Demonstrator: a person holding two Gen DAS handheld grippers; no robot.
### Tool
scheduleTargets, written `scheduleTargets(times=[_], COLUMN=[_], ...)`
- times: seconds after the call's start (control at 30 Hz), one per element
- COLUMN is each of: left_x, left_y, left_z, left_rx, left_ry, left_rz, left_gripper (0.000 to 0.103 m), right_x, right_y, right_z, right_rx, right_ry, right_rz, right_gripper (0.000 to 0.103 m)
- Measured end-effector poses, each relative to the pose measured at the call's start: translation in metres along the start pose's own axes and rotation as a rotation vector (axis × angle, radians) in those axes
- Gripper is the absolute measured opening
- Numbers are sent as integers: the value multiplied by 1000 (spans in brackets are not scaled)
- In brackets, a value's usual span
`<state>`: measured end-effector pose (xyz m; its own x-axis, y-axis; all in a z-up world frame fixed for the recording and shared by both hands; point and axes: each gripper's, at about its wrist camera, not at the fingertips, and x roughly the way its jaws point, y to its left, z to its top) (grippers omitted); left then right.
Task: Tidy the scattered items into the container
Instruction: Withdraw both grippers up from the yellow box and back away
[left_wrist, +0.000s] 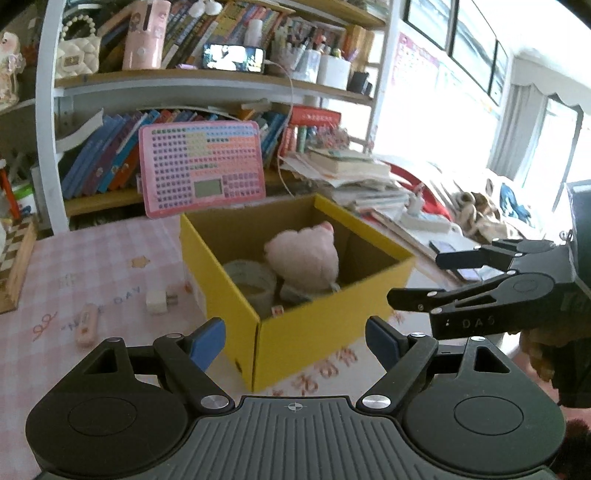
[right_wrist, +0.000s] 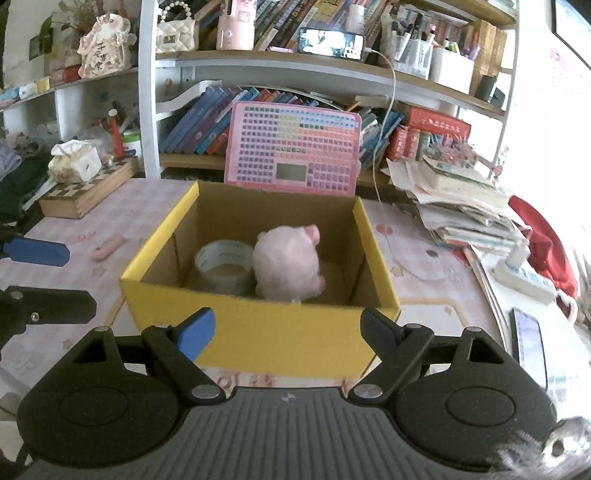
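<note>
The yellow cardboard box (right_wrist: 258, 332) stands open on the pink checked tablecloth (left_wrist: 92, 266). Inside it sit a pink plush toy (right_wrist: 286, 264) and, touching at its 9 o'clock, a roll of tape (right_wrist: 223, 266). The left gripper (left_wrist: 295, 341) has its jaws spread and empty, as does the right gripper (right_wrist: 286, 332). Outside the box, at its 9 o'clock in the left wrist view, lie a white charger plug (left_wrist: 159, 301) and a pink stick-shaped item (left_wrist: 87, 325).

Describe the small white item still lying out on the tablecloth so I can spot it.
Find the yellow box on the pink checked tablecloth. Left of it lies a white cube-shaped charger plug. Unlike the flat pink stick lying further left, it is blocky and white.
</note>
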<state>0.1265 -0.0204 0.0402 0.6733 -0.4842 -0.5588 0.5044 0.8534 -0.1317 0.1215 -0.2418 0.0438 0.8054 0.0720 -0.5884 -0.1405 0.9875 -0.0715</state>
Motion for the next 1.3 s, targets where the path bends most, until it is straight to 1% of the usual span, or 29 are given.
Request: scheduleTargets(times=[0.13,0.4,0.7,0.83,1.03,1.3], left_x=[-12,-31,-45,-51,-61,-79], left_y=[4,14,31,41,62,93], left_z=[-11,-28,-49,-57,-66,-71], left_rx=[30,60,57,51,23,-35], left_ry=[27,45,90,110,132,106], left_rz=[-9,-37,-38,-27,12,73], left_gripper=[85,85,85,85,85,85], right_x=[-12,-31,-35,-32,-20,-11], right_y=[17,55,91,108,135,174], right_z=[-13,-33,-44,-46,-43,-29], right_rx=[24,30,17,1,-34,-130], right_ry=[19,44,85,102,135,113], right_rz=[-17,-37,-36,-26,4,55], right_gripper=[85,85,85,85,85,85])
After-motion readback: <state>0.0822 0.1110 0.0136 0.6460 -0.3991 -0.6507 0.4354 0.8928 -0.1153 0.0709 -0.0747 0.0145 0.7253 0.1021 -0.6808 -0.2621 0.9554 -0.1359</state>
